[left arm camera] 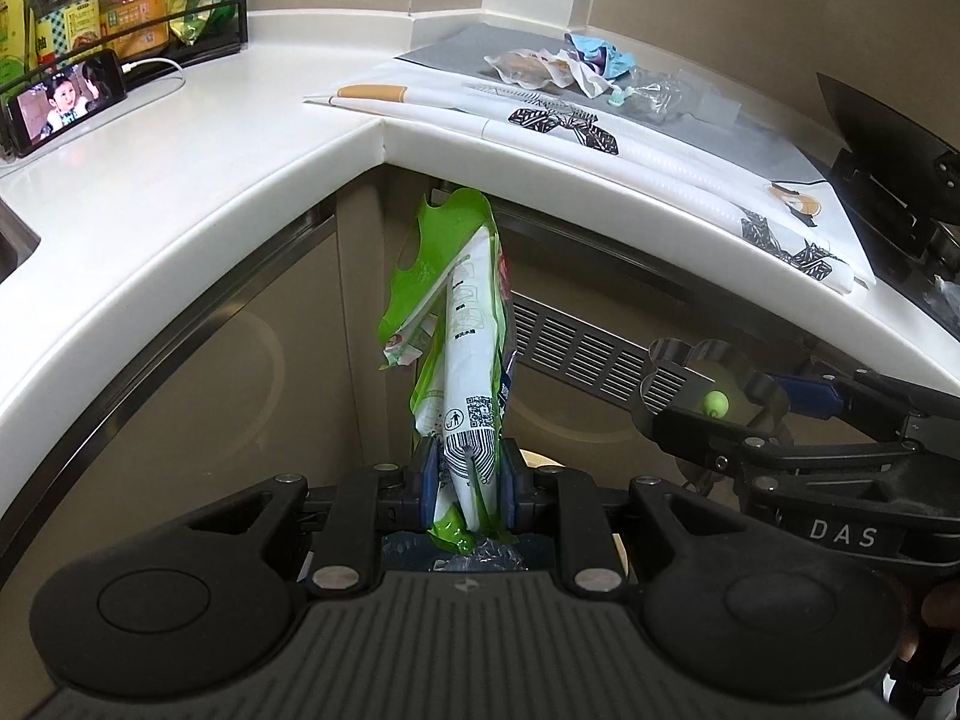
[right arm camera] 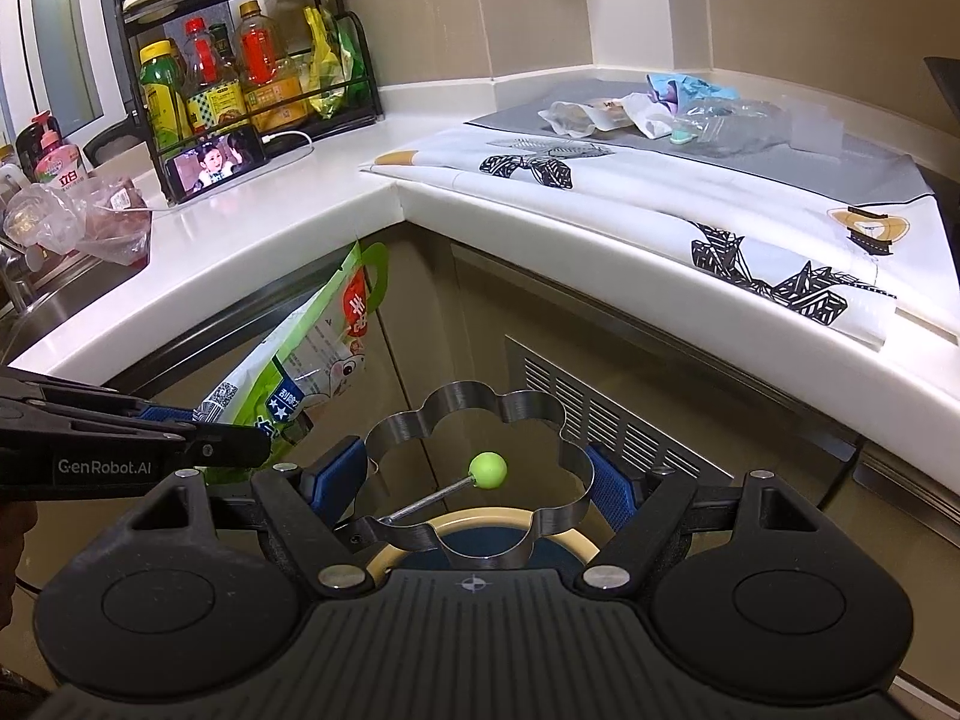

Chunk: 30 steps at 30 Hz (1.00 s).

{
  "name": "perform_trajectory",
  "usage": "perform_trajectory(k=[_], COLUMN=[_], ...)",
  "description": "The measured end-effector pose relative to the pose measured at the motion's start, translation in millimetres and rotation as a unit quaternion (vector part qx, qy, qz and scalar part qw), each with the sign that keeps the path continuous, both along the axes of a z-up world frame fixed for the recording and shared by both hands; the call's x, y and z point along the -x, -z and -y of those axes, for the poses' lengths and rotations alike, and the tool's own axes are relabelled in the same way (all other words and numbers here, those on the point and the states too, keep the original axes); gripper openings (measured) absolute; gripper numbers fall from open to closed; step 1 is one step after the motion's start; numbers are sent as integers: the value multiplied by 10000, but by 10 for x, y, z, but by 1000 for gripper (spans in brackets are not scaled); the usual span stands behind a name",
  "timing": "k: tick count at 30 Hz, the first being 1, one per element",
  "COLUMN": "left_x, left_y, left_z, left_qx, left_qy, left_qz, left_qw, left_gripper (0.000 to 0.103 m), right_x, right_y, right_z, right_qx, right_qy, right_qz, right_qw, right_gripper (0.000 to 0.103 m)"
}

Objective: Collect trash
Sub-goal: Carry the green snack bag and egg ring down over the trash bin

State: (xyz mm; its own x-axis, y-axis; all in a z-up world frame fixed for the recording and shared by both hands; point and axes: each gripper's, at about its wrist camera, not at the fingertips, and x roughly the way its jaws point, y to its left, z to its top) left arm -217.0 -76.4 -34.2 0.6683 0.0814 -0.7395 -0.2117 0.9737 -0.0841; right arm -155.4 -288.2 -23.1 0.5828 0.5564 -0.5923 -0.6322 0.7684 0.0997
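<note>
My left gripper (left arm camera: 467,489) is shut on a green and white snack bag (left arm camera: 465,354), held upright below the counter corner; the bag also shows in the right wrist view (right arm camera: 312,360). My right gripper (right arm camera: 477,483) is shut on a flower-shaped metal ring mould (right arm camera: 480,450) with a green knob (right arm camera: 487,470), held over a round bin with a cream rim (right arm camera: 576,540). The mould shows in the left wrist view (left arm camera: 702,378) too. More trash lies on the far counter: wrappers (right arm camera: 606,111) and a crushed clear plastic bottle (right arm camera: 729,123).
A white L-shaped counter (right arm camera: 336,210) runs around the corner, with a patterned mat (right arm camera: 660,204). A phone (right arm camera: 216,168) leans by a black rack of bottles (right arm camera: 240,78). A plastic bag (right arm camera: 78,216) lies near the sink at left. Cabinet fronts with a vent grille (right arm camera: 606,414) are below.
</note>
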Motion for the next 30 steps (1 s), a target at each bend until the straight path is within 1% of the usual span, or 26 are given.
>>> perform_trajectory(k=[6,17,23,30], left_x=[-35,-92,-122,-175], left_y=[33,165,239,359], left_z=[2,5,17,41], left_qx=[47,216,251,213], left_qy=[36,151,163,332], left_qz=[-65,-369,-522,-778], left_qw=[10000,9990,9982,9962], left_gripper=[22,22,22,22], right_x=[-27,-91,-115,-171], right_y=[13,104,150,237], right_z=[-18,-1,6,11], right_qx=[41,97,119,182], right_qy=[28,64,76,134], right_qz=[-40,-183,-232,-330], right_qw=[10000,9998,9996,9992], right_gripper=[81,81,81,81])
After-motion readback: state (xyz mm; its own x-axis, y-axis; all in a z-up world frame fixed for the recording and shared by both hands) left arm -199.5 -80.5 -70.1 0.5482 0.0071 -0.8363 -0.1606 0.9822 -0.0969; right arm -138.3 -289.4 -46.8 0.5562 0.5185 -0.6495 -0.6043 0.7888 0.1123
